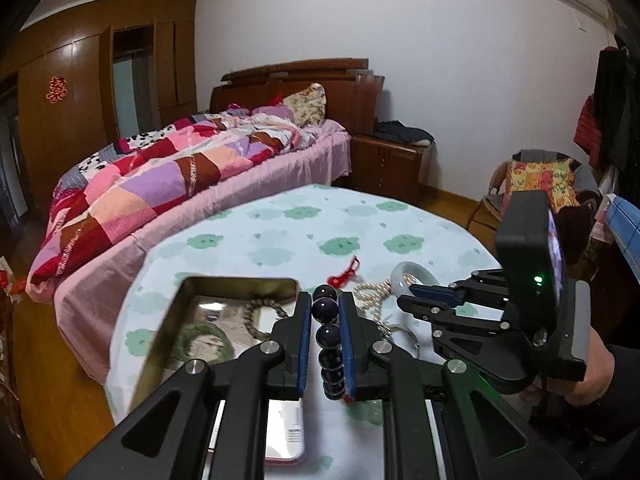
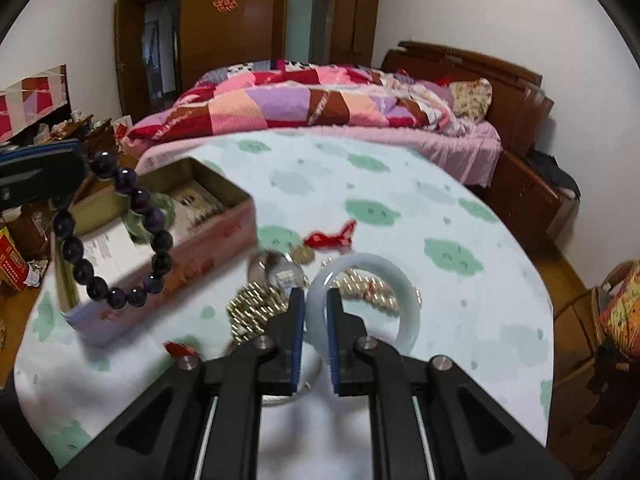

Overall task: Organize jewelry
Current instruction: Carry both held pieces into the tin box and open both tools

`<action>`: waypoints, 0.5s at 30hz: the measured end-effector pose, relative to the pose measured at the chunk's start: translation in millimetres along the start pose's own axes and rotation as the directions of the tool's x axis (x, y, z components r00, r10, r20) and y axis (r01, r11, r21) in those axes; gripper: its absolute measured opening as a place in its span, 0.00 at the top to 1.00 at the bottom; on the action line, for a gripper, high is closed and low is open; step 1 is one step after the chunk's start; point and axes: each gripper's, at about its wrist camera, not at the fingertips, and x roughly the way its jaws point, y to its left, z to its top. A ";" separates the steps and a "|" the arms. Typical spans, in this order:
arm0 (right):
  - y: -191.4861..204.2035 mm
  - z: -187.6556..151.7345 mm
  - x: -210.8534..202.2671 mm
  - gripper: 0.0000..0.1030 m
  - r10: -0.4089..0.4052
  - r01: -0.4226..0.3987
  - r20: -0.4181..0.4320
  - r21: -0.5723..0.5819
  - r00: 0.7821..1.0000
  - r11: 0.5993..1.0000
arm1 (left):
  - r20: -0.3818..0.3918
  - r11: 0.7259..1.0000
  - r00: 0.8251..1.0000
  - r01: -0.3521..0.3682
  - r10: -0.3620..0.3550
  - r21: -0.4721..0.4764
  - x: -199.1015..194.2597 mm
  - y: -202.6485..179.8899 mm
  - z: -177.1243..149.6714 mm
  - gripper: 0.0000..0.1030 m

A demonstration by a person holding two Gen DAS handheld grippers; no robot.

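My left gripper point(image 1: 325, 300) is shut on a dark purple bead bracelet point(image 1: 330, 340), held above the table near the open tin box point(image 1: 236, 284). In the right wrist view the bracelet point(image 2: 116, 236) hangs from the left gripper's fingers point(image 2: 40, 172) over the tin box point(image 2: 236, 196). My right gripper point(image 2: 316, 300) is shut on a pale jade bangle point(image 2: 372, 268); it also shows in the left wrist view point(image 1: 414, 274). A green bangle point(image 1: 208, 340) and a bead bracelet point(image 1: 260, 312) lie in the box.
A pearl string point(image 2: 256, 312), a red knot charm point(image 2: 332, 236), a coin charm point(image 2: 302, 256) and a silver ring point(image 1: 404, 334) lie on the green-patterned tablecloth point(image 2: 440, 200). A phone point(image 1: 284, 432) lies near the front. A bed point(image 1: 180, 176) stands behind the table.
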 end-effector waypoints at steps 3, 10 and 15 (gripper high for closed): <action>9.0 10.2 -3.6 0.88 0.014 -0.014 0.024 -0.023 1.000 1.000 | 0.017 1.000 1.000 -0.023 0.023 -0.013 -8.0 11.4 3.8 0.88; 35.4 27.3 -6.8 0.88 0.054 -0.049 0.060 -0.080 0.997 0.996 | 0.023 0.995 0.996 -0.085 0.086 -0.060 -16.8 42.6 5.1 0.87; 59.2 39.1 -4.2 0.88 0.090 -0.080 0.072 -0.130 0.993 0.988 | 0.003 0.989 0.994 -0.110 0.111 -0.102 -13.3 62.6 -1.9 0.87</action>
